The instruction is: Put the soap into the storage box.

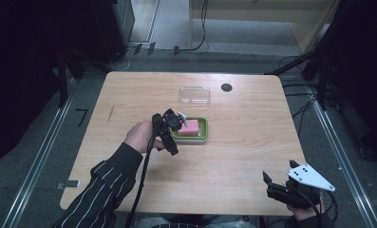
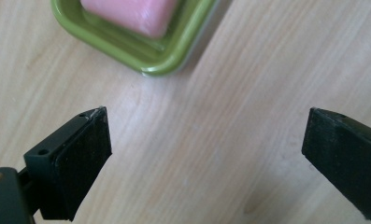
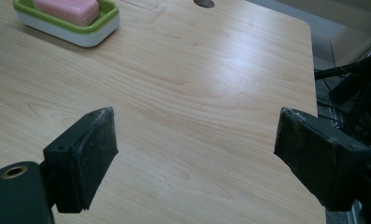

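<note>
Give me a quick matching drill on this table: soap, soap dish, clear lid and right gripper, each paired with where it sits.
1. pink soap
2. green soap dish
3. clear lid
4. right gripper

a. near table edge, jaws open
b. far side, beside the round hole
c. inside the dish
d. mid-table, by the left gripper

Pairs: 1-c, 2-d, 3-b, 4-a

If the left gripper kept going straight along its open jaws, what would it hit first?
Probably the bare wooden table: the left gripper points steeply down at it, jaws open and empty. The green soap dish with the pink soap lies just past that line.
</note>
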Motion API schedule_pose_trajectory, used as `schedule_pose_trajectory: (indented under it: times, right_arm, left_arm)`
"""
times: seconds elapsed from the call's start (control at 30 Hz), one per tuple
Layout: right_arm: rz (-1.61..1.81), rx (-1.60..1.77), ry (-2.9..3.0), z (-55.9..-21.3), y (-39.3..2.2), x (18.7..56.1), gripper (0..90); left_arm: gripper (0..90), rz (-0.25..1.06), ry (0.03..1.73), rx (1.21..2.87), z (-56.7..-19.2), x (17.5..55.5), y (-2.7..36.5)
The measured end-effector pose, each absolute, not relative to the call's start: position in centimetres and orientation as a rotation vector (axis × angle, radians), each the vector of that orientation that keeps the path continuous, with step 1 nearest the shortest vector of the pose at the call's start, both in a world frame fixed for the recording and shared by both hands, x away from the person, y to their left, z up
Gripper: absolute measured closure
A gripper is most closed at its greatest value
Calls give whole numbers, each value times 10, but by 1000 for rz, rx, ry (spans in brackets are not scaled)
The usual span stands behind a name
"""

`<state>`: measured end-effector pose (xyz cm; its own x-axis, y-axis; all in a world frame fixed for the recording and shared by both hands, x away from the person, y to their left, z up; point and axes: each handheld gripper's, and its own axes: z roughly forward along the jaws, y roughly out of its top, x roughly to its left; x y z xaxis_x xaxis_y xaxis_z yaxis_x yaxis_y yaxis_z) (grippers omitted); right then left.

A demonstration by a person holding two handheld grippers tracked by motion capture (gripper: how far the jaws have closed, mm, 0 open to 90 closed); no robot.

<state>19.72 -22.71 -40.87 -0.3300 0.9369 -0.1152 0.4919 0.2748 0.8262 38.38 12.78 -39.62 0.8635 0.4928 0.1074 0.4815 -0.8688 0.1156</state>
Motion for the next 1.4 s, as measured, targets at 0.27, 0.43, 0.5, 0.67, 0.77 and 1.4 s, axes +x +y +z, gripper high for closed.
schedule_pose_trajectory:
  times: [0.27,0.43,0.5,0.67,0.77,1.4]
  right_arm:
    - [939,1272,1944,-409,-225,199,135]
    - [943,1264,1950,-408,-223,201,135]
    - [946,1256,1952,-408,-223,202,135]
    - [952,1252,1957,-408,-220,204,134]
    - [953,1246,1961,-408,-219,205,135]
    - [966,1221,1983,-408,-213,210,135]
  left_arm:
    - [18,191,839,2942,-399,360,142]
    - [18,186,885,2932,-401,346,153]
    - [18,183,902,2929,-402,341,158]
    - [17,173,959,2913,-405,328,169]
    - [17,170,991,2902,-407,320,176]
    - [12,166,1225,2833,-427,284,220]
